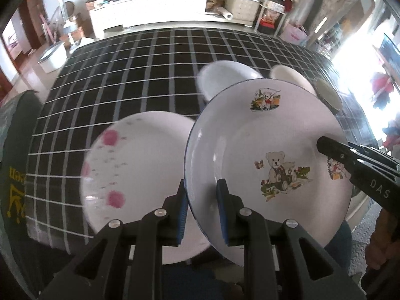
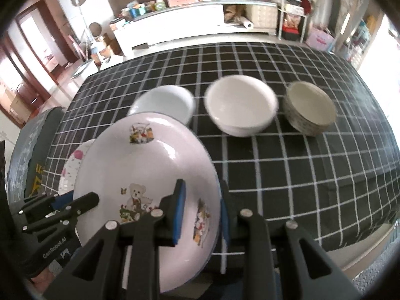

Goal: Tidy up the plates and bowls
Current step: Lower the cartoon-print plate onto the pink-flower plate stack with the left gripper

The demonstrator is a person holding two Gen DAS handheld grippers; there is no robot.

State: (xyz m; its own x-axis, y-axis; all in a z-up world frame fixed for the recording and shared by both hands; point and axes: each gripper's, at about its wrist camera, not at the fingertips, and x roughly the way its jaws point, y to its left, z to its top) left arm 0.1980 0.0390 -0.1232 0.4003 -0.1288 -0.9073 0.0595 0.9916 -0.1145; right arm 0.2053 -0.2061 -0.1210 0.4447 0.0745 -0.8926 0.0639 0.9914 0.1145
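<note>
Plates come first: I have the bear plate [image 1: 270, 150] off the tabletop [image 2: 300, 175], my left hand-held gripper [image 1: 201, 210] pinching its left rim and my right hand-held gripper [image 2: 200, 215] its right rim, above and beside the pink-dot plate [image 1: 140, 175]. By my reckoning nothing is stacked yet. Two plates, three bowls: a pale-blue bowl [image 2: 165, 102], a white bowl [image 2: 241, 105] and a speckled bowl [image 2: 310, 108], in a row, apart.

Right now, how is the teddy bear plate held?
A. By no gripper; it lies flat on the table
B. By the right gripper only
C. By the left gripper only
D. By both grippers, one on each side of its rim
D: the left gripper clamps one edge of the teddy bear plate and the right gripper clamps the opposite edge.
</note>
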